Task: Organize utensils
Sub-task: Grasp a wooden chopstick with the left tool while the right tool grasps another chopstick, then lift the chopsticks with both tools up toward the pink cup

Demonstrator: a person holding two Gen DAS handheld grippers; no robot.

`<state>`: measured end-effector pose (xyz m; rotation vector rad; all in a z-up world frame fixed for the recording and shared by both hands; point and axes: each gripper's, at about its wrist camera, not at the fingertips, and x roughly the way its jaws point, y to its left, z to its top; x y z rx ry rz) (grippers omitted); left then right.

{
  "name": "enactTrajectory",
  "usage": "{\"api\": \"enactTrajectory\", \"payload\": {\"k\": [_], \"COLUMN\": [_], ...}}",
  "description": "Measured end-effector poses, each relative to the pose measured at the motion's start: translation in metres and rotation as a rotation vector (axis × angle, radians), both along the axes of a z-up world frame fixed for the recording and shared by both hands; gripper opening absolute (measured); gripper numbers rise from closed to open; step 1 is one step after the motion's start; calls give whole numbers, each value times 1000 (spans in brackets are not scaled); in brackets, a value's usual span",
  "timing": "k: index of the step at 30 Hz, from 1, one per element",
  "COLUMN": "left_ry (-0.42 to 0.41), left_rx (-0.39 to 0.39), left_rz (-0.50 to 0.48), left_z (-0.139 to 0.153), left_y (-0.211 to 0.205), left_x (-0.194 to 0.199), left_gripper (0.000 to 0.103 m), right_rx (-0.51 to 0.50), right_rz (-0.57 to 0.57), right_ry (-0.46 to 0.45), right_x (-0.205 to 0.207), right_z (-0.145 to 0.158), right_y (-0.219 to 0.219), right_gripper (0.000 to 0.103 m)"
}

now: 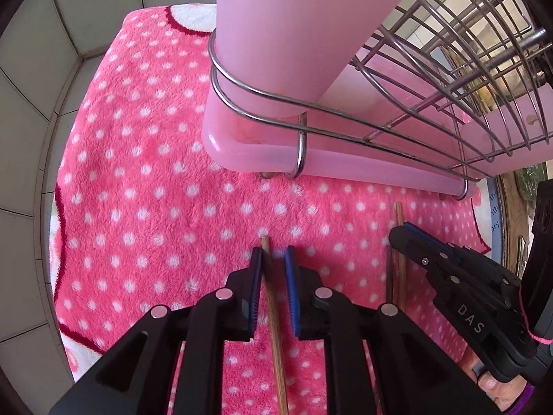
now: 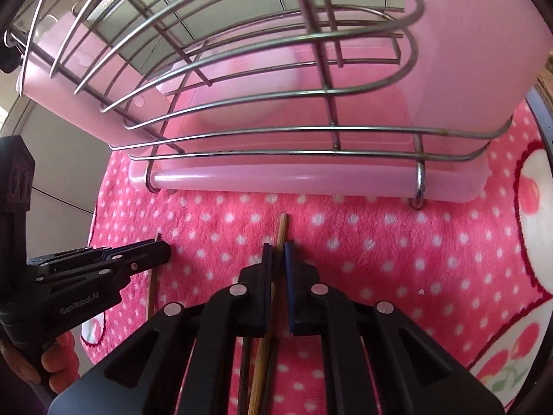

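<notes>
A light wooden chopstick (image 1: 274, 314) lies on the pink dotted towel between the fingers of my left gripper (image 1: 273, 259). The jaws stand a little apart around it, and the left pad touches it. My right gripper (image 2: 279, 252) is nearly closed around another light chopstick (image 2: 280, 235), with a dark chopstick (image 2: 246, 373) beside it under the jaws. In the left wrist view the right gripper (image 1: 401, 230) sits at the right over those two sticks (image 1: 399, 266). In the right wrist view the left gripper (image 2: 162, 247) shows at the left.
A wire dish rack (image 1: 432, 79) with a pink drip tray (image 1: 345, 169) and a pink utensil cup (image 1: 276, 34) stands just beyond both grippers. The pink dotted towel (image 1: 155, 173) covers the surface. Tiled wall (image 1: 31, 69) lies to the left.
</notes>
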<state>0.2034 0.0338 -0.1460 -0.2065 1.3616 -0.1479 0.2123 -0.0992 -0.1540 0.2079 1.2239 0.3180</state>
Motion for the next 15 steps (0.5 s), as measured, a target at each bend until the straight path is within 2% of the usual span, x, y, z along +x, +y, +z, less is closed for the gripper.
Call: {"api": "enactTrajectory", "payload": {"k": [2,5,7,15], "left_ry": [-5,-11,-27,-156], "left_rx": [1,-51,-78,-65], "left_rz": [-1,23,34,8], "left_z": [0,3,7,41], "left_y": [-3,6,10,14], "left_x": [1,-3,-7,-30], "left_gripper": [11,5,5,4], "right_rx": [20,38,45,81], "right_rz": [-2,-8,-8,-18], "right_ry": [-8,-33,-55,-158], "right_x": [-4,-12,-17,-33], "right_z": [2,10,17,45], "right_y": [-4,-14,-22,-42], "right_gripper": [7,6,6,6]}}
